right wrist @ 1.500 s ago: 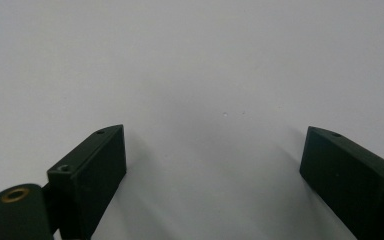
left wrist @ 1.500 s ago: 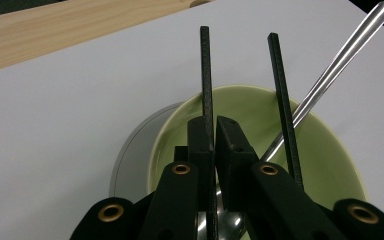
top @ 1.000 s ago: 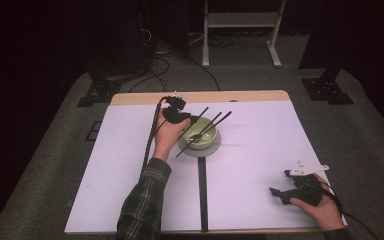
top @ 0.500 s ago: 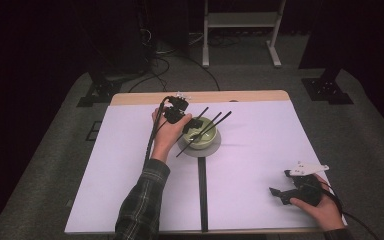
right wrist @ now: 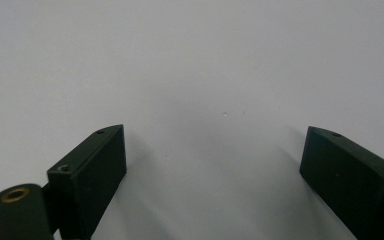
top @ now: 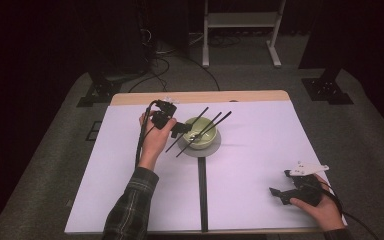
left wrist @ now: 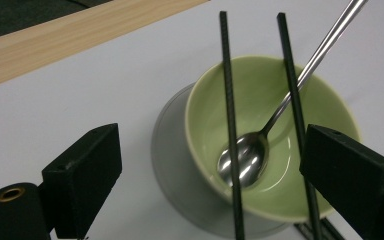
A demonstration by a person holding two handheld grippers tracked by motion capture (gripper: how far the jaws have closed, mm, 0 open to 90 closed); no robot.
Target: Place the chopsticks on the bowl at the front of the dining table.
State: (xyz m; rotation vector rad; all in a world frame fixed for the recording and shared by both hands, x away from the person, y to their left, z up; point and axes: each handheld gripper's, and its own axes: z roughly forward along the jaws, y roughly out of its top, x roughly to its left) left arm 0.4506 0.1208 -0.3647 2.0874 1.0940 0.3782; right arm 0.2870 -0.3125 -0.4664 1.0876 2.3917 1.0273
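White paper covers the bench (top: 130, 200) in the high view, where the left gripper (top: 180, 128) sits mid-frame beside the green bowl (top: 200, 132); its own view shows jaws just opened, two chopsticks (left wrist: 230, 125) and spoon (left wrist: 245, 157) resting on the bowl, placement apparently done; lower right, the right gripper (right wrist: 215, 165) idles, jaws apart.
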